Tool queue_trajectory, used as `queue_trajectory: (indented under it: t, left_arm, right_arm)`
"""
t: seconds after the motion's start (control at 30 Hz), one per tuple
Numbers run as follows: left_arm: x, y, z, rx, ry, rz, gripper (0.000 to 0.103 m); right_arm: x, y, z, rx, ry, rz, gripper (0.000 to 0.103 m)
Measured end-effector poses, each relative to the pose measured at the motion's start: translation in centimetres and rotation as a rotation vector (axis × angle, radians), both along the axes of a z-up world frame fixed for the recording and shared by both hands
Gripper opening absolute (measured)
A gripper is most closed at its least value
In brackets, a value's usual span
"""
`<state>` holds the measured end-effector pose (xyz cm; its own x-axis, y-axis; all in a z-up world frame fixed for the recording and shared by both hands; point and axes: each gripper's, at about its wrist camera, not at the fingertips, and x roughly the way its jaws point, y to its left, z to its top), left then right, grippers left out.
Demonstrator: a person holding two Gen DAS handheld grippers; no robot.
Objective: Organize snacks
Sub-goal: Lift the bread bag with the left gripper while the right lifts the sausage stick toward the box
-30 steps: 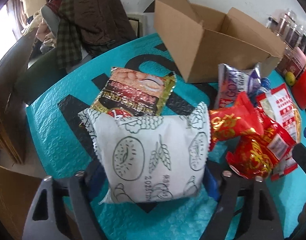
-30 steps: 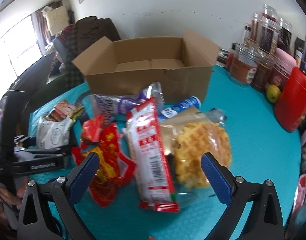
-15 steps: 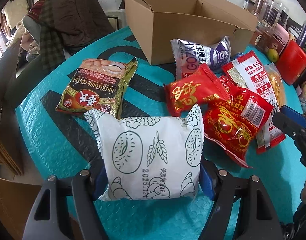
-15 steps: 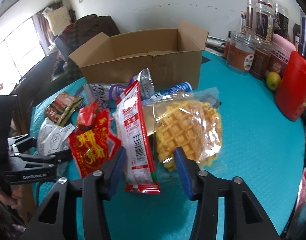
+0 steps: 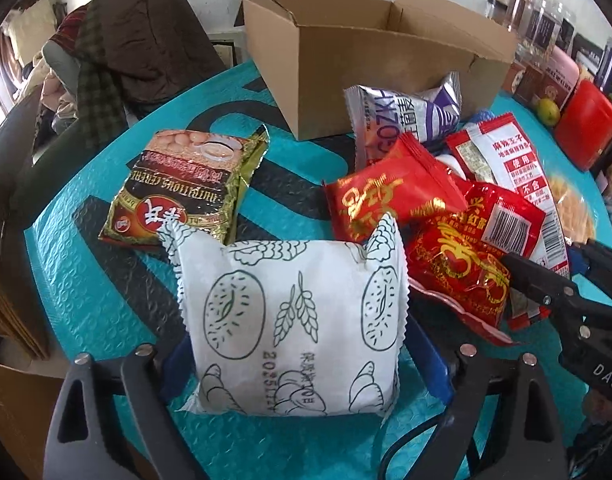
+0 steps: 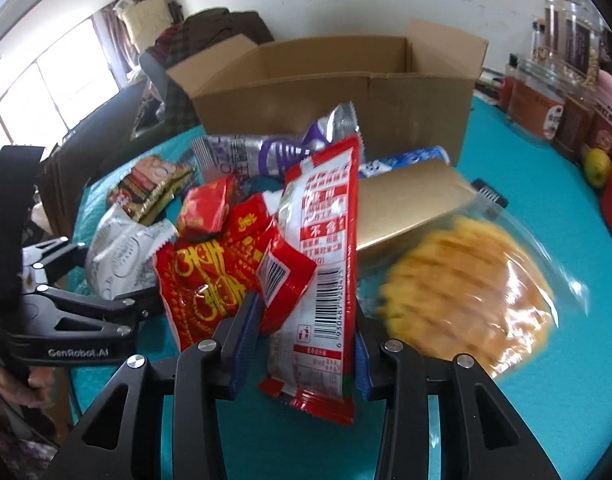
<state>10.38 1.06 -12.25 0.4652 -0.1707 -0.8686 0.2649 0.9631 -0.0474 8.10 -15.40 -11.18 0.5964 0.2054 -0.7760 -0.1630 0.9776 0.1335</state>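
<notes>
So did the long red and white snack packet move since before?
Yes. The long red and white packet lay flat among the pile in front of the cardboard box; now its near end is lifted between the closing right gripper fingers.

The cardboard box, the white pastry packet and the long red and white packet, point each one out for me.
cardboard box (image 5: 370, 80), left wrist view, front wall.
white pastry packet (image 5: 293, 320), left wrist view, middle of printed face.
long red and white packet (image 6: 326, 248), right wrist view, middle of printed back.
</notes>
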Motion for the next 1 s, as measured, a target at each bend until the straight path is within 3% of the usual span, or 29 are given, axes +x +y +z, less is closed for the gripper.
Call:
queue_trajectory:
  t: [0.07, 0.13, 0.2, 0.73, 1.0]
  left_arm:
    - [-0.2, 0.3, 0.1, -0.014, -0.01, 0.007, 0.089]
    - [-0.4, 0.8, 0.3, -0.02, -0.022, 0.029, 0.077]
    - [-0.5, 1.4, 0.4, -0.039, -0.02, 0.037, 0.073]
    - [-3.3, 0.4, 0.6, -0.057, 0.001, -0.008, 0.072]
    - [-3.5, -0.2, 0.5, -0.044, -0.005, -0.012, 0.072]
  right_arm:
    - [-0.4, -0.1, 0.1, 0.001, 0.0, -0.002, 0.037]
    - [-0.9, 0.0, 0.4, 0.009, -0.008, 0.003, 0.027]
    - [-1.6, 0.3, 0.7, 0.012, -0.015, 0.012, 0.021]
    - [-5.6, -1.6, 1.3, -0.03, 0.021, -0.054, 0.022]
    - [-5.5, -1.6, 0.5, -0.034, 0.007, -0.01, 0.022]
